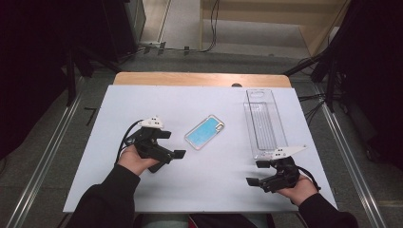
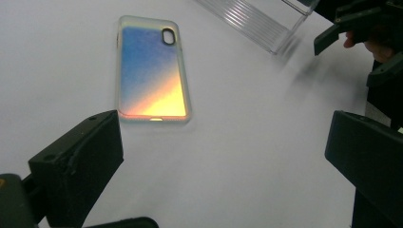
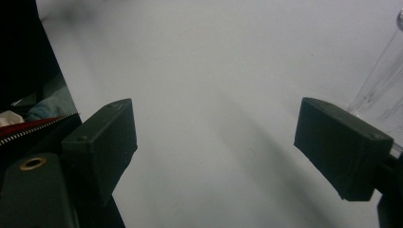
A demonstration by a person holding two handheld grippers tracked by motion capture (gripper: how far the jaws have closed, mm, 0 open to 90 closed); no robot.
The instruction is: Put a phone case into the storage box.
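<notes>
High view shows one phone case (image 1: 205, 132) lying flat on the white table (image 1: 114, 180), near the middle, and one clear plastic box (image 1: 263, 124) lying well apart from it on the right side. Left gripper (image 1: 172, 156) is near the case, on its left, with the jaws pointing toward it but not touching it; they stand wide apart and nothing is between them. In the left gripper view the same case (image 2: 152, 76) lies ahead of the wide jaws, with the camera hole at the far end and a blue to yellow shine on its surface, and the end of the box (image 2: 256, 21) is visible further behind. Right gripper (image 1: 259, 175) rests just below the near end of the box, also with the jaws wide and holding nothing; the right gripper view shows only bare table between them and the corner of the box (image 3: 380, 90) at the right edge. I judge that the work is about putting the case into the box, and it seems to be at the beginning: the case is not picked up and the box looks empty. What remains is to grasp the case, carry it over, and place it inside. Counted: one case, one box, two grippers.
</notes>
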